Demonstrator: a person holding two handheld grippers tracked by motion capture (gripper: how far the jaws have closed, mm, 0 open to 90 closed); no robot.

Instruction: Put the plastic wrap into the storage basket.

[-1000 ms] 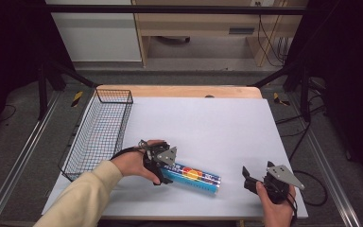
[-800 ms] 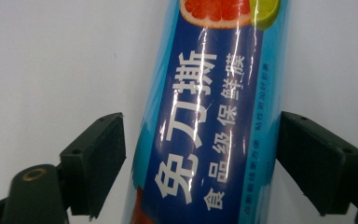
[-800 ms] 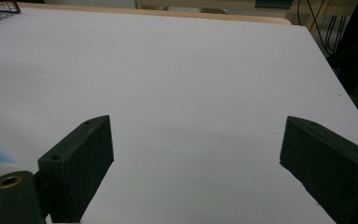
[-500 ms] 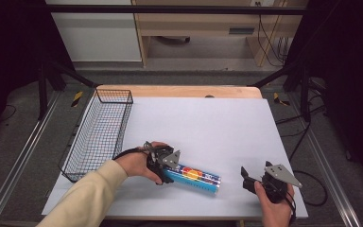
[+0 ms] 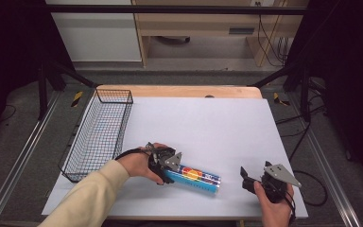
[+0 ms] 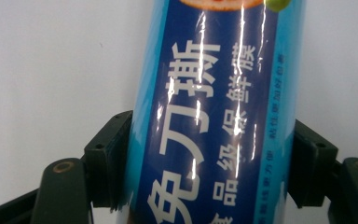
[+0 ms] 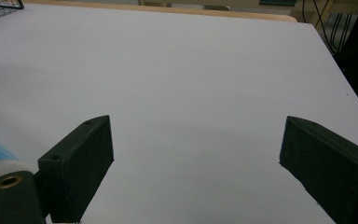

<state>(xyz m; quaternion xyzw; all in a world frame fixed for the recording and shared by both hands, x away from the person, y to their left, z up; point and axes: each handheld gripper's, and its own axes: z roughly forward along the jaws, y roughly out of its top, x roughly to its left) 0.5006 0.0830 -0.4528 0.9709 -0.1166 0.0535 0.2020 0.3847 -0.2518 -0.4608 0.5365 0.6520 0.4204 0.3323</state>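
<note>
- Both jaws of your left gripper (image 5: 170,166) press against the sides of the blue cling-film roll (image 5: 194,176); in the left gripper view the roll (image 6: 214,116) runs up between the two black pads, touching each.
- Your right gripper (image 5: 253,178) has its jaws spread wide, with bare tabletop between them in the right gripper view (image 7: 196,163).
- You have the roll lying on its side on the white table (image 5: 208,127), near the front edge, between your two grippers and well apart from the right one.
- Your wire basket (image 5: 99,135) sits along the table's left edge, beside your left forearm; its corner (image 7: 0,8) shows in the right gripper view.
</note>
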